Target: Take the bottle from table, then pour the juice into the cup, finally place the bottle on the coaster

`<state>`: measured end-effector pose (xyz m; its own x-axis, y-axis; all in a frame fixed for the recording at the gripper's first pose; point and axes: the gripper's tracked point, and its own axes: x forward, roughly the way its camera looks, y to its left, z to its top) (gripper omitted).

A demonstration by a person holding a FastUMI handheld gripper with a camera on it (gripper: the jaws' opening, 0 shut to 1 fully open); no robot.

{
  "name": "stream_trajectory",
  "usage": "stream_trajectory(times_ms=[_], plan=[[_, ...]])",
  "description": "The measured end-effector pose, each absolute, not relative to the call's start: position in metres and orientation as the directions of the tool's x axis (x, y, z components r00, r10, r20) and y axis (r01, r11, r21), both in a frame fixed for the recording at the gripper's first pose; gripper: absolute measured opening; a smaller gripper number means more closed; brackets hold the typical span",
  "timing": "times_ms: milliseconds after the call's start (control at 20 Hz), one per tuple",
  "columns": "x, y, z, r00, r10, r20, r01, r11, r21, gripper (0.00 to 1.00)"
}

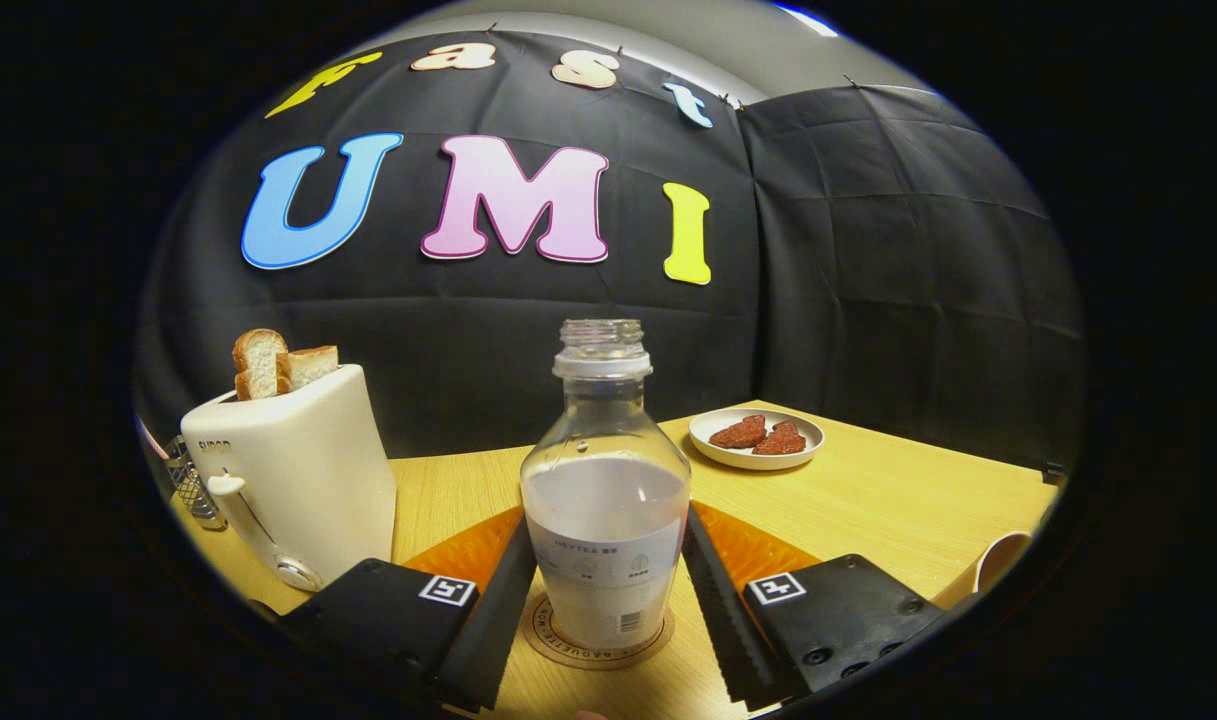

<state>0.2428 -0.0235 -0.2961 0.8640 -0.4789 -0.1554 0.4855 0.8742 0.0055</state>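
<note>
**A:** Where was the bottle (605,490) at that point?

**B:** Standing upright on the round coaster (598,640), right between the two fingers of the claw (608,590). No cap on it, and the pale juice filled roughly the lower half.

**A:** And the claw, was it clamped?

**B:** It looked spread. The left finger (498,610) sat just beside the bottle's lower body, the right finger (723,610) likewise, with a thin gap showing on the right side. I could not say for sure whether the left one touched the label, so I called it open, not gripping.

**A:** What about the cup (998,565)?

**B:** Off beyond the right finger, at the near edge of the counter (868,500), only its rim and part of its side showing. Well apart from the bottle.

**A:** Anything crowding the lane?

**B:** A cream toaster (293,470) stood to the left, close to the left finger, with two bread slices (278,365) poking out of the top. A metal wire object (190,485) peeked out behind it. Far right at the back, a small plate (756,440) carried two reddish-brown pieces (763,435). An orange mat (758,550) lay under the fingers and behind the bottle. Nothing stood between the bottle and the fingers.
</note>
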Motion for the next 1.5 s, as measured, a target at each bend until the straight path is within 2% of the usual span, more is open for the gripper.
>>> stream_trajectory(times_ms=[50, 100, 200, 950, 1250, 1500], plan=[[0.242, -0.023, -0.294, 0.865, -0.478, -0.149, 0.484, 0.875, 0.001, 0.85], [0.242, -0.022, -0.291, 0.87, -0.475, -0.133, 0.479, 0.878, -0.003, 0.95], [0.24, -0.023, -0.286, 0.871, -0.476, -0.121, 0.479, 0.878, -0.01, 1.0], [0.166, -0.003, -0.235, 0.906, -0.394, -0.153, 0.392, 0.919, -0.045, 0.98], [0.131, 0.007, -0.19, 0.929, -0.338, -0.15, 0.341, 0.94, -0.008, 0.98], [0.115, 0.014, -0.14, 0.952, -0.291, -0.095, 0.292, 0.956, 0.004, 0.98]])
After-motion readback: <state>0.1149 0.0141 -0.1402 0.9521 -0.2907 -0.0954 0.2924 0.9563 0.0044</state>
